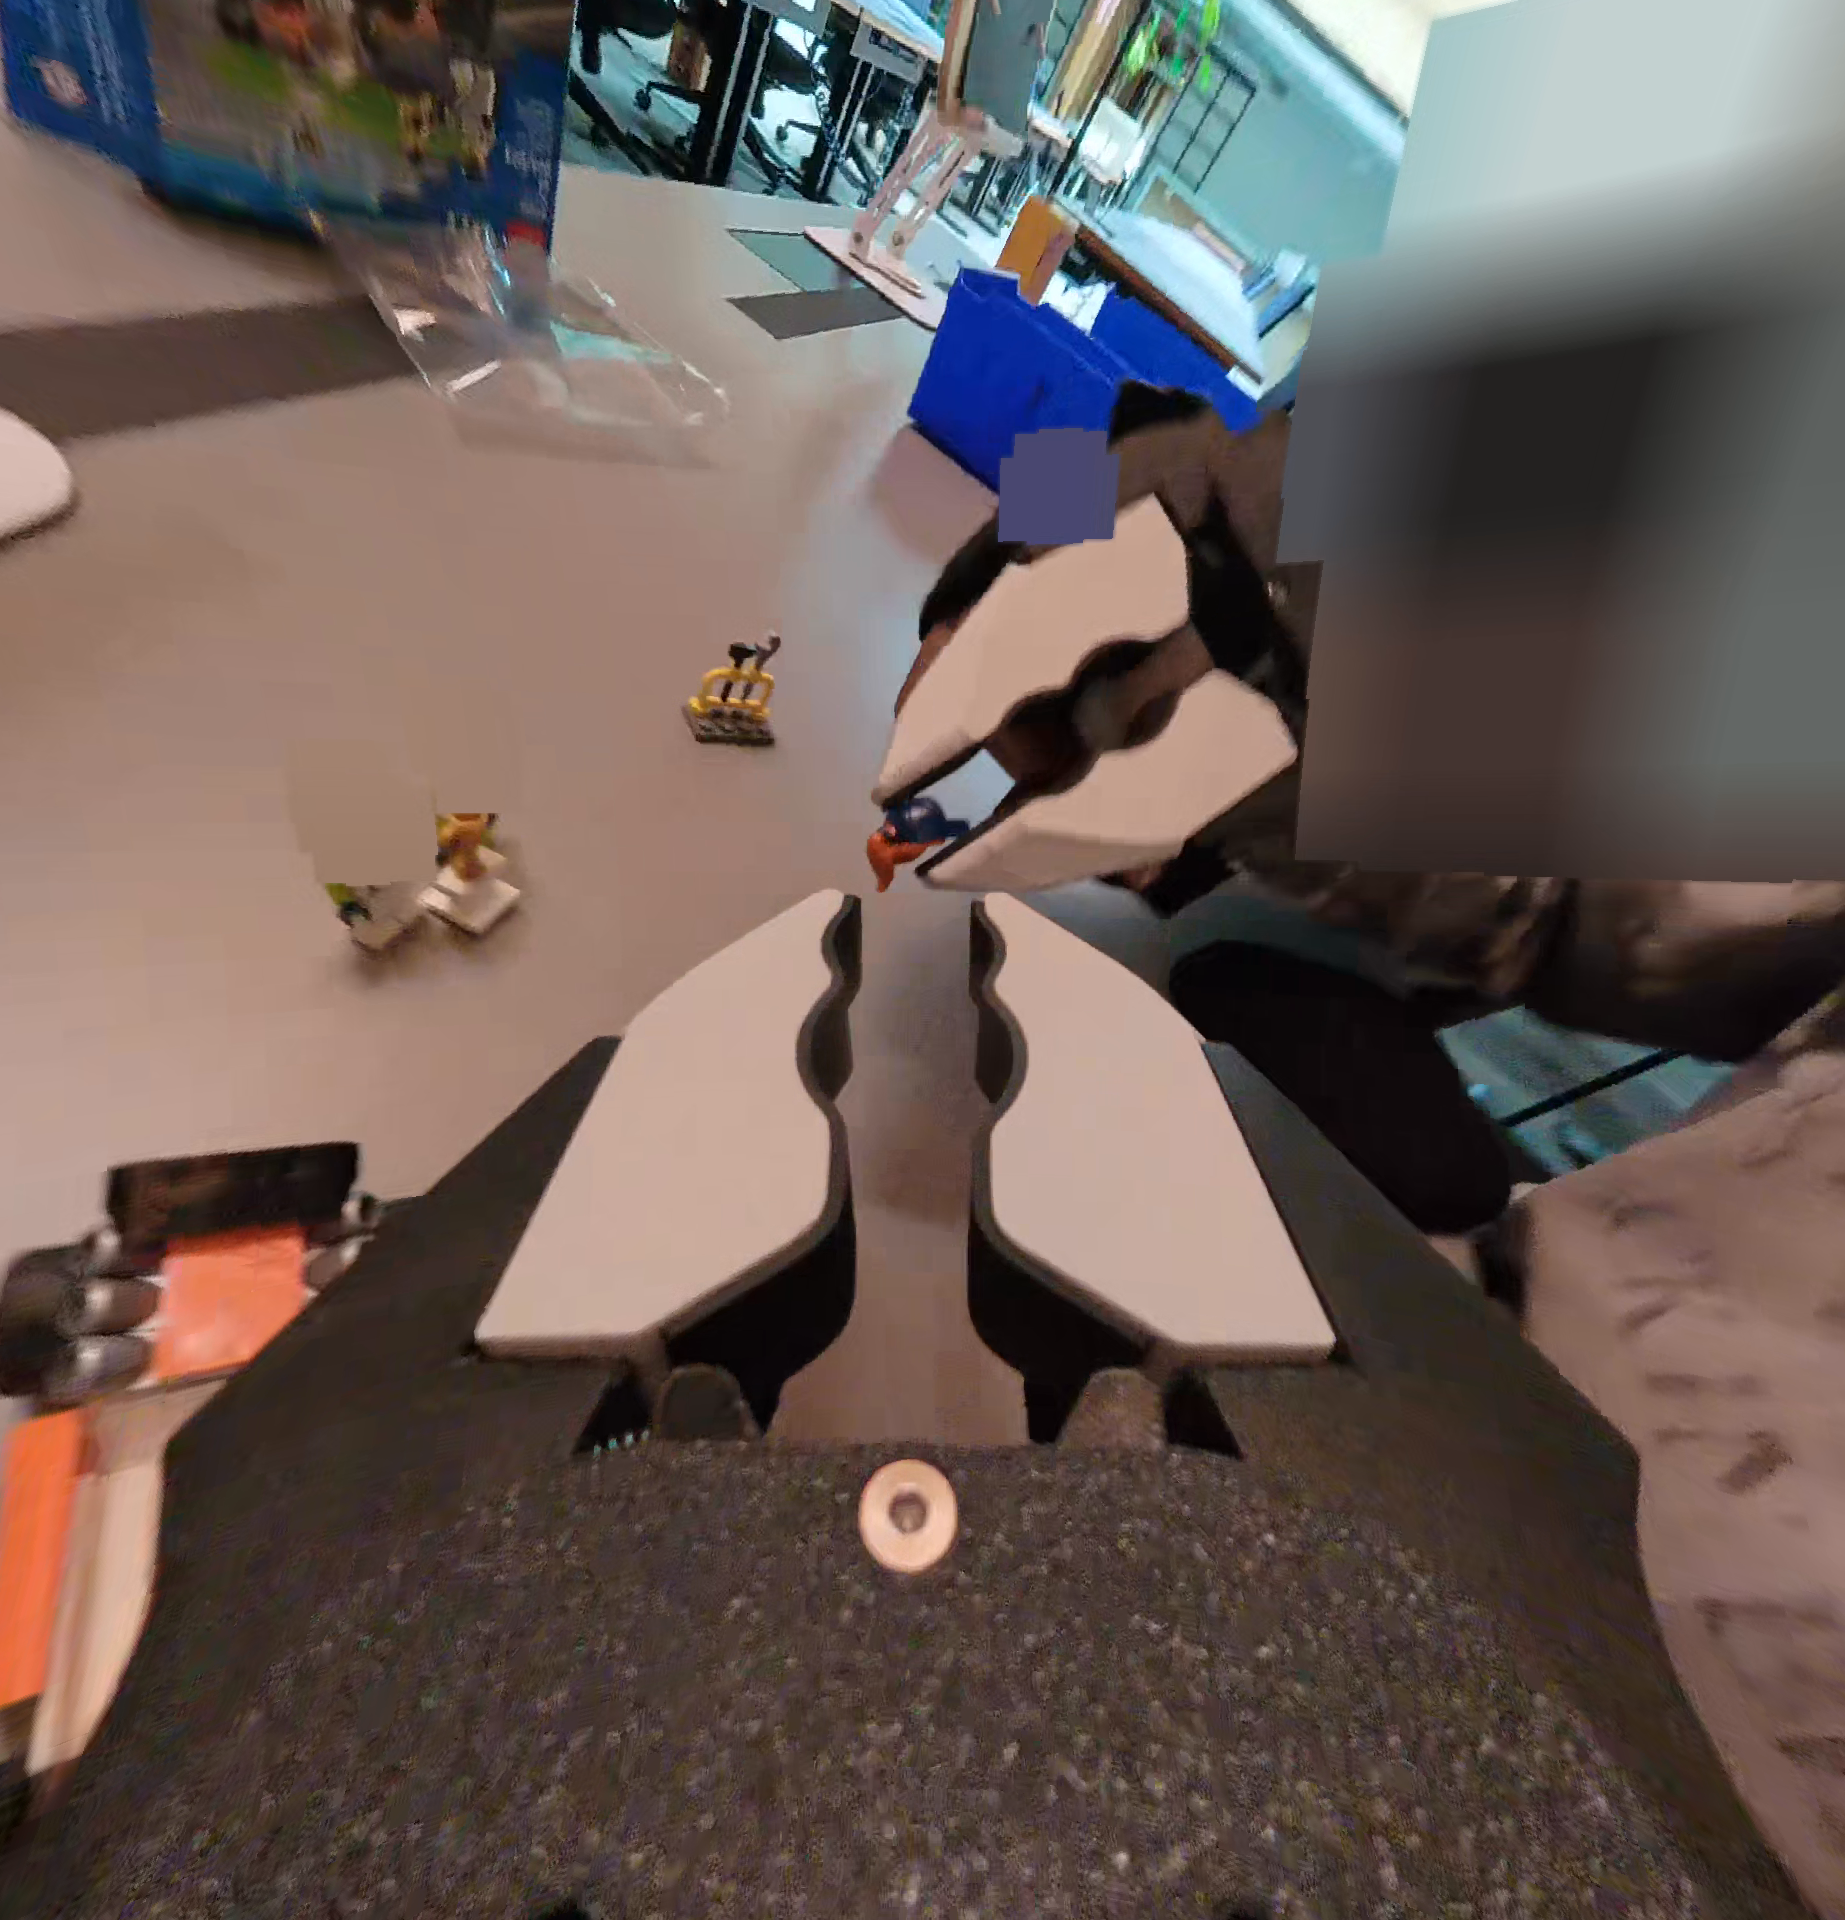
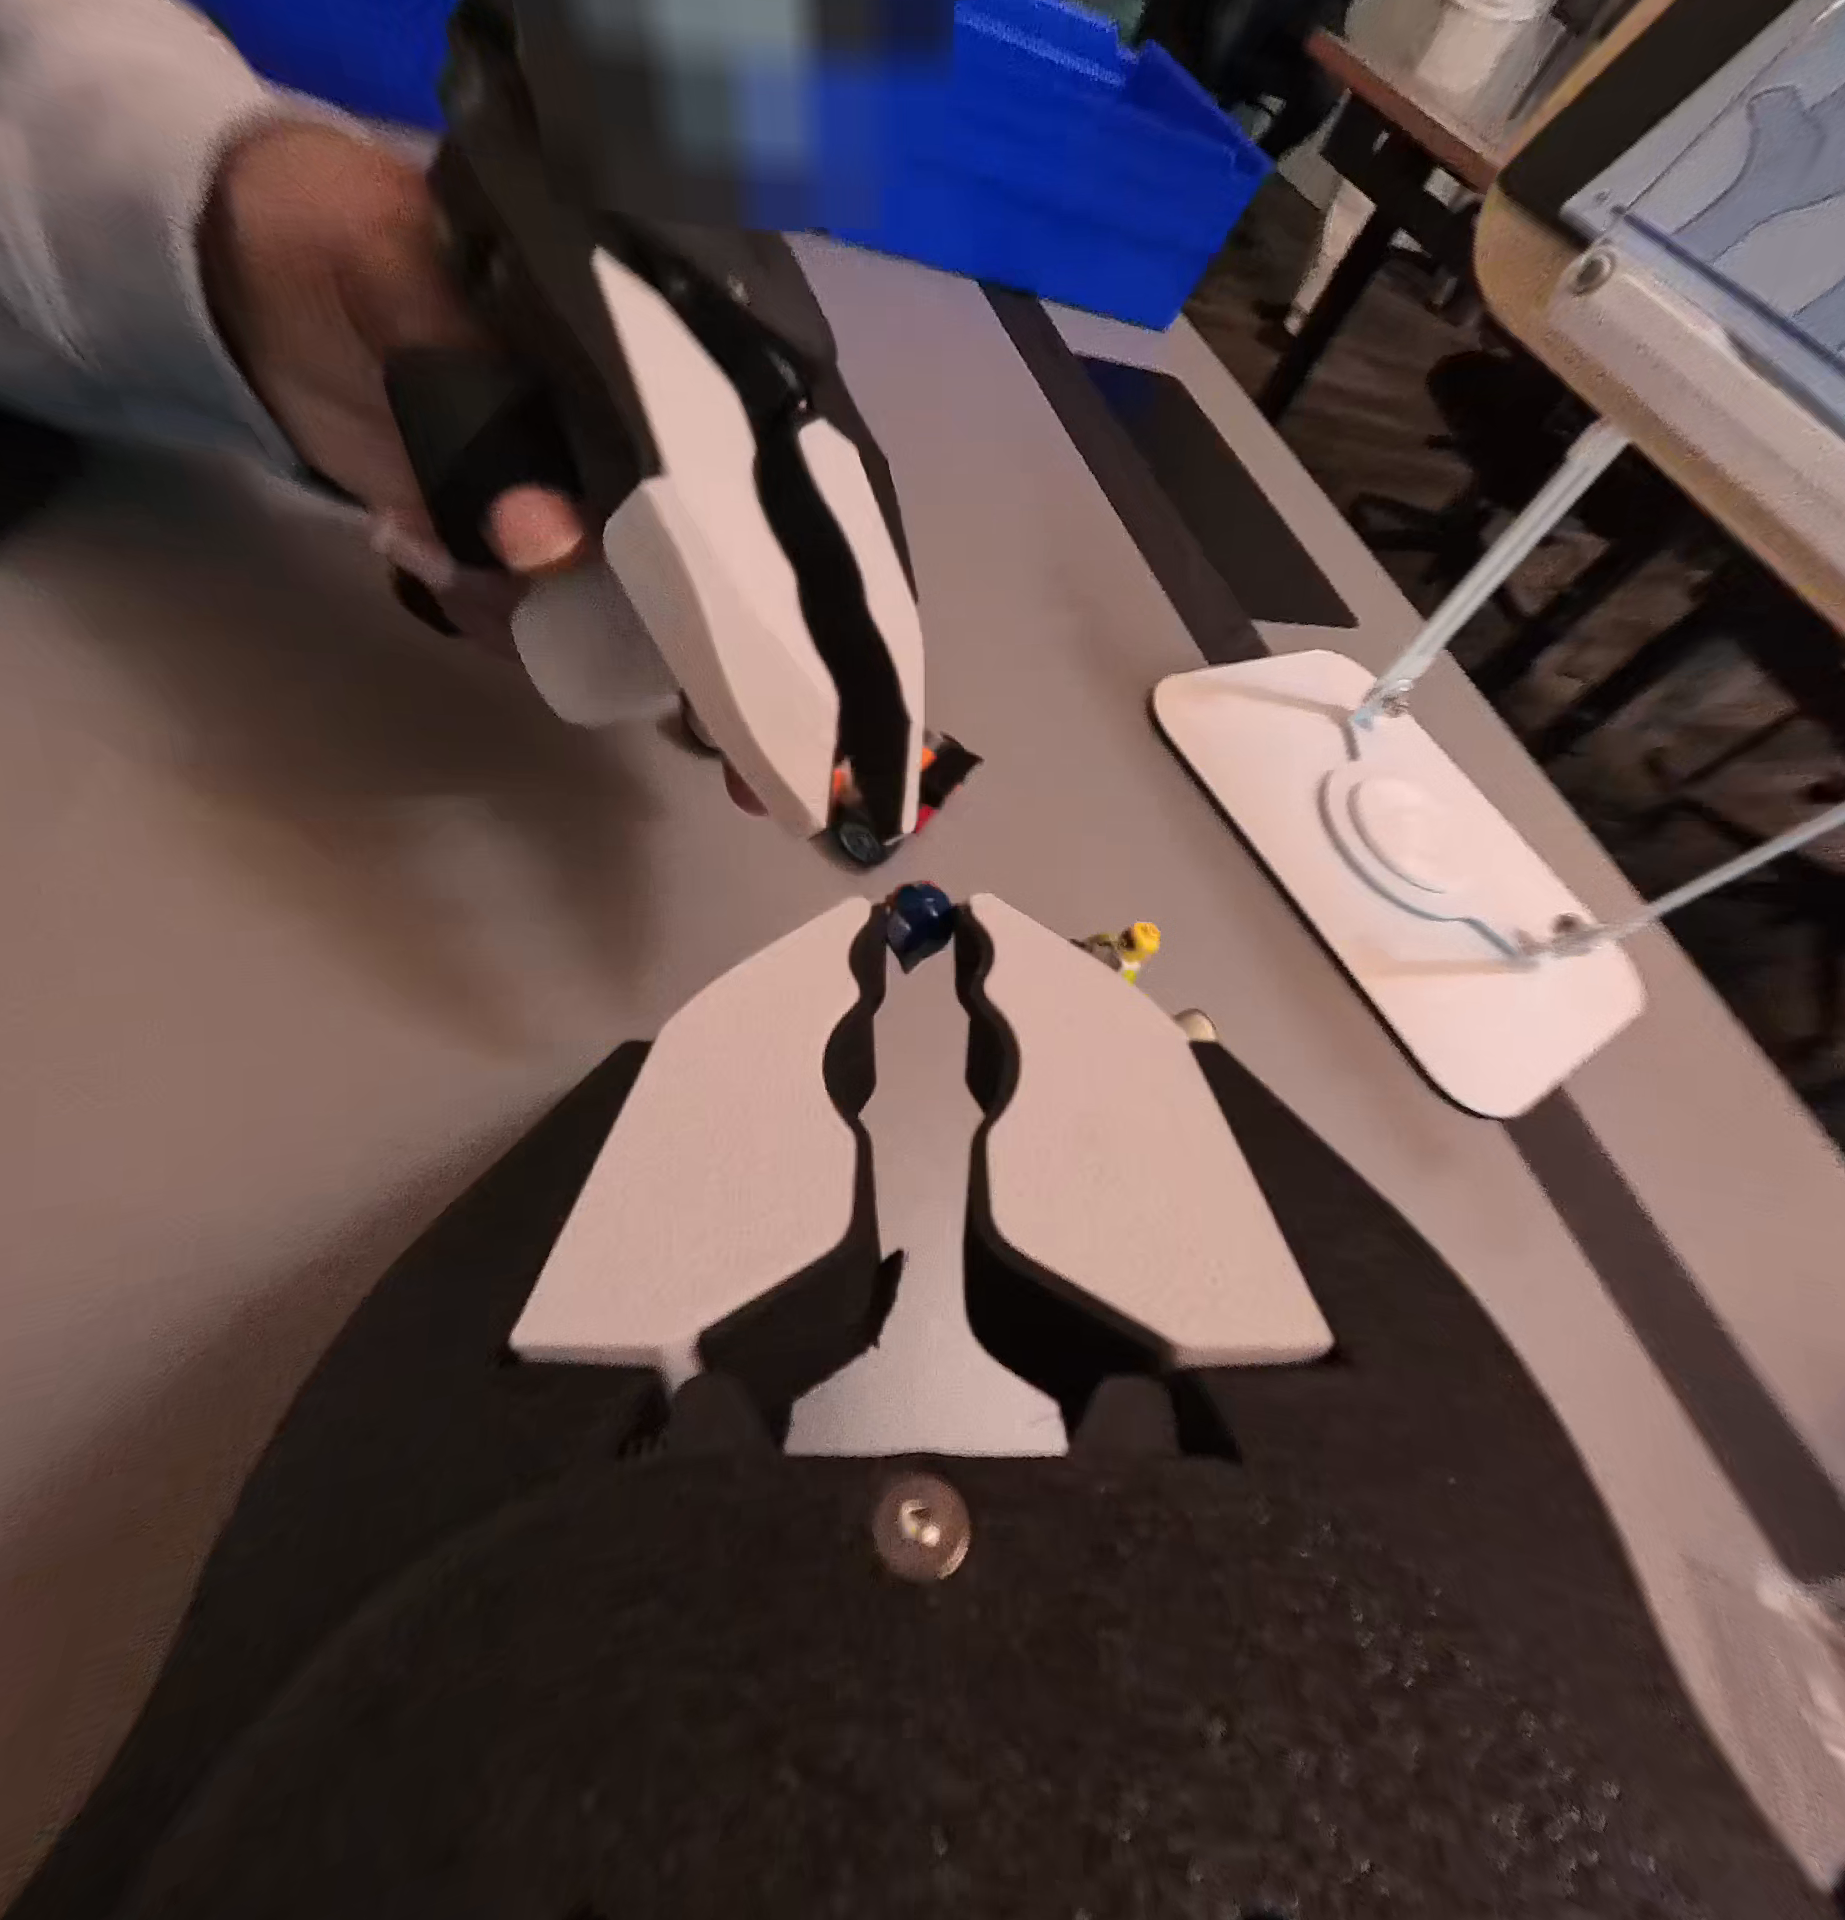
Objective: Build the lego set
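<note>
The grippers' fingers [image 1: 731,1122] are white on speckled black bodies. The held piece [image 1: 913,831] is dark blue and orange. The table [image 1: 274,623] is grey, the bin [image 1: 1011,364] bright blue, the fence [image 1: 733,688] yellow.

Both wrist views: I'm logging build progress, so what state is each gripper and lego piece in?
Left gripper: open, empty.
Right gripper: shut on blue-and-orange hair piece.
Yellow railing assembly: upright on table, apart.
Minifigure: on table beside the right gripper, untouched.
Plastic bag: empty-looking, crumpled.
</note>
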`<state>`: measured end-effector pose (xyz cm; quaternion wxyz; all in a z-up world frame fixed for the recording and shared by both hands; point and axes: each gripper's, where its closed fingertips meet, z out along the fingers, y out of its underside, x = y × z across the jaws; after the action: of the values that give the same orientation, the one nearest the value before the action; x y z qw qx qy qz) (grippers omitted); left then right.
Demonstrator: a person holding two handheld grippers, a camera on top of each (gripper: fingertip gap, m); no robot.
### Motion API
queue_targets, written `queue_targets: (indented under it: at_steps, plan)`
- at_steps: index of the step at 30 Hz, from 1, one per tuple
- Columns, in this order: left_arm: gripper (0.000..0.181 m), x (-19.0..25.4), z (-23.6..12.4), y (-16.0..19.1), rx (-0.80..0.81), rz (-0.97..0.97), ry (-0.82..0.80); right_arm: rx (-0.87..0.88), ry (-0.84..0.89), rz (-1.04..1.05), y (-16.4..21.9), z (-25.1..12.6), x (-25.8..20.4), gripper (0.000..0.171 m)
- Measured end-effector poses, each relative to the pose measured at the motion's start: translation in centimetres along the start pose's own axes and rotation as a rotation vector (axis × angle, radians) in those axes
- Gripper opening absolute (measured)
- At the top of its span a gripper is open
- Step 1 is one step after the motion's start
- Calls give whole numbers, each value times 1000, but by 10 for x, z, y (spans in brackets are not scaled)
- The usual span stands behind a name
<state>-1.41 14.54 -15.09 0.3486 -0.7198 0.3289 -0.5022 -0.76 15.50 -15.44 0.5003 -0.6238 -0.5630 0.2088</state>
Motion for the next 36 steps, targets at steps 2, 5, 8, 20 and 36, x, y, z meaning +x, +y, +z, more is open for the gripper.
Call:
queue_targets:
  at_steps: [2, 5, 8, 20, 36]
  plan:
    - [22, -4, 3, 3, -11, -60, -2, -54, 50, -85, 6, 5, -3, 11]
    - [27, -10, 8, 10, -41, -82, -36, -120, 94, -186, 14, 12, -7, 11]
    - [25, -12, 11, 17, -74, -120, -55, -160, 127, -231, 18, 15, -8, 11]
    - [28, -7, 15, 20, -67, -263, 48, -202, 246, -497, 17, 11, -16, 10]
    - [17, 5, 11, 24, -152, -29, 145, -97, 158, -353, 10, 6, -26, 17]
